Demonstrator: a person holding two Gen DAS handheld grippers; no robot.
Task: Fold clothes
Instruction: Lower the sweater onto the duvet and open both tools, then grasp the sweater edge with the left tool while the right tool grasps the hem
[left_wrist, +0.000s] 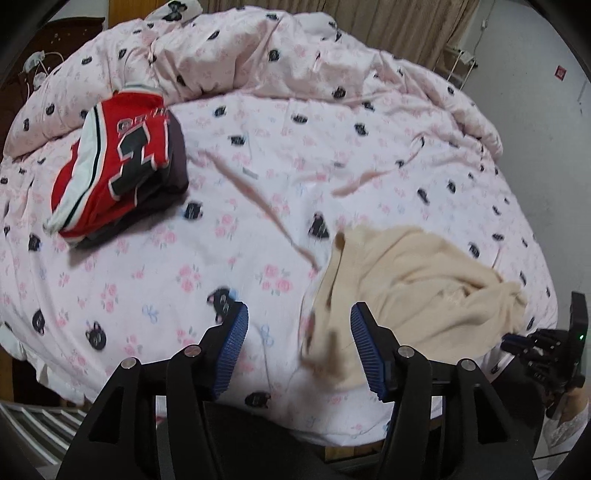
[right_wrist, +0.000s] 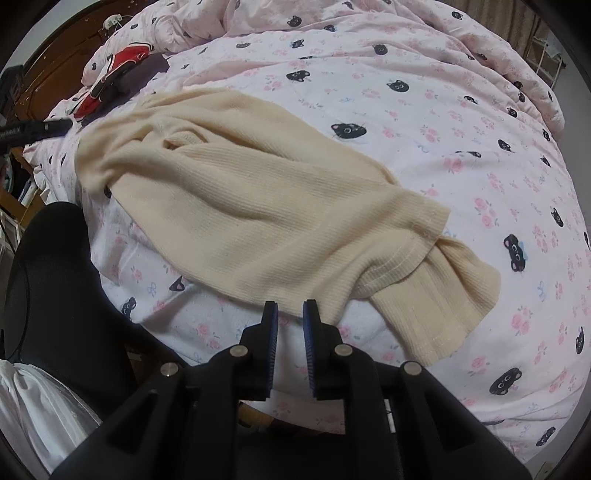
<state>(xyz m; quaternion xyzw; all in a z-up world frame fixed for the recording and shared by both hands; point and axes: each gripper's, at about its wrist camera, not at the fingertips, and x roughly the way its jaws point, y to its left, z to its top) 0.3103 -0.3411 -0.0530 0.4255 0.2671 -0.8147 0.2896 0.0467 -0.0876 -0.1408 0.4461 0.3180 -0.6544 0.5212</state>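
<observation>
A cream ribbed knit top lies crumpled on the bed, also in the left wrist view at the lower right. My left gripper is open wide above the bed's near edge, with the top's near corner between its fingers but not clamped. My right gripper is open with a narrow gap, empty, just short of the top's near hem. The right gripper also shows in the left wrist view at the far right. A folded red jersey lies on a dark folded garment at the left.
The bed has a pink floral sheet with black cat faces and a bunched duvet at the back. A dark wooden nightstand stands at the far left. A black cushion or chair is at the bed's near left edge.
</observation>
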